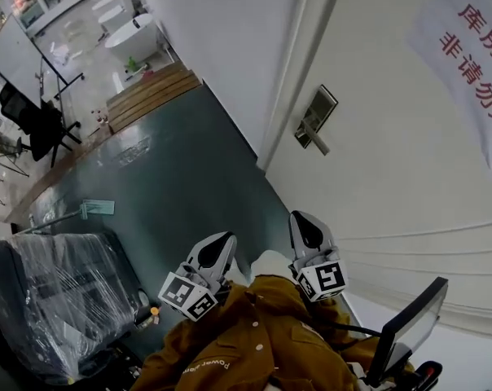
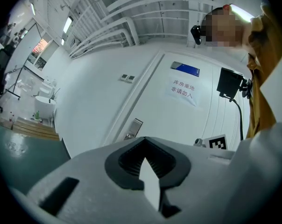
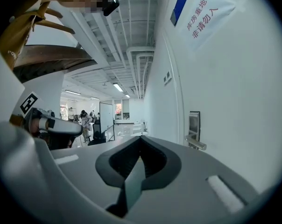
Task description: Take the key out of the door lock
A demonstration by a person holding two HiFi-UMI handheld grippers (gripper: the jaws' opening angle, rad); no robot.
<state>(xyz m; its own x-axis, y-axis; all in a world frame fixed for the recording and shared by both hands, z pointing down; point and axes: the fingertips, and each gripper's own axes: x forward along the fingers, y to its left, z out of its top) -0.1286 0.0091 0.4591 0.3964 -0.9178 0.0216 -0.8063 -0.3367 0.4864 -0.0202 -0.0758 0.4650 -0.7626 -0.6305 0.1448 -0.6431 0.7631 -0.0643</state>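
The silver lock plate (image 1: pixel 315 119) with its lever handle sits on the white door (image 1: pixel 393 177), well ahead of both grippers. No key can be made out on it at this distance. My left gripper (image 1: pixel 221 244) and right gripper (image 1: pixel 305 223) are held side by side close to the brown jacket, both shut with nothing between their jaws. In the left gripper view the shut left gripper (image 2: pixel 145 163) points towards the lock plate (image 2: pixel 133 129). From the right gripper (image 3: pixel 139 164), the lock plate (image 3: pixel 194 129) and its handle appear on the door at the right.
A paper sign with red characters (image 1: pixel 474 55) hangs on the door. A plastic-wrapped machine (image 1: pixel 59 300) stands at lower left on the dark green floor (image 1: pixel 189 177). A wooden platform (image 1: pixel 148 92), a white bathtub (image 1: pixel 136 37) and an office chair (image 1: pixel 34 125) lie farther back. A black screen on a stand (image 1: pixel 413 320) is at lower right.
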